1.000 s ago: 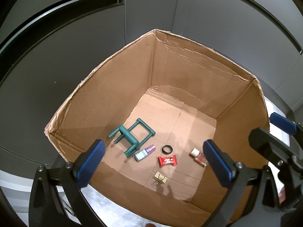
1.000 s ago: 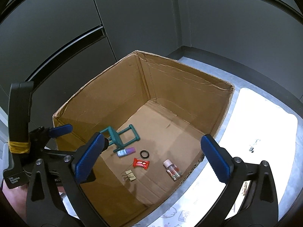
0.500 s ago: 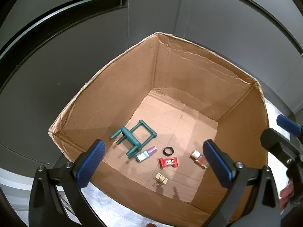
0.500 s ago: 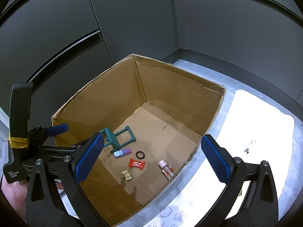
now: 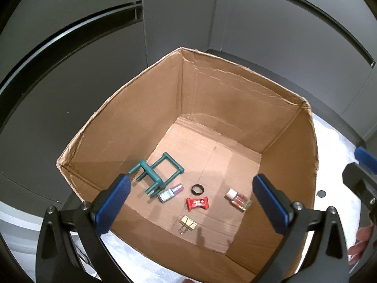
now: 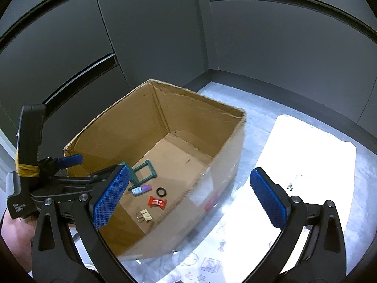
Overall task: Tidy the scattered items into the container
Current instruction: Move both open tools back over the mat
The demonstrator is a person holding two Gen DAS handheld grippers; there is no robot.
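Note:
An open cardboard box [image 5: 235, 106] holds a green toy chair [image 5: 156, 176] on its side, a small purple-capped bottle [image 5: 170, 193], a black ring [image 5: 197, 189], a red wrapped candy [image 5: 197, 203], a clear white-capped bottle [image 5: 238, 199] and a gold binder clip [image 5: 187, 222]. My left gripper [image 5: 190, 180] hovers open above the box's near side, holding nothing. My right gripper [image 6: 190, 172] is open and empty over the box's [image 6: 193, 118] right wall. From there the chair [image 6: 141, 174], ring [image 6: 161, 191], candy [image 6: 157, 202] and clip [image 6: 144, 215] show; the clear bottle is hidden.
A bright white mat [image 6: 311, 155] lies right of the box on the grey table, with a few tiny dark bits [image 6: 290, 186] on it. Dark cabinet fronts [image 6: 153, 35] rise close behind. A hand [image 5: 360, 243] shows at the right edge.
The right gripper has drawn away to the right, so the box sits further left in its view and more mat shows. The left gripper rose slightly. Items in the box lie unchanged.

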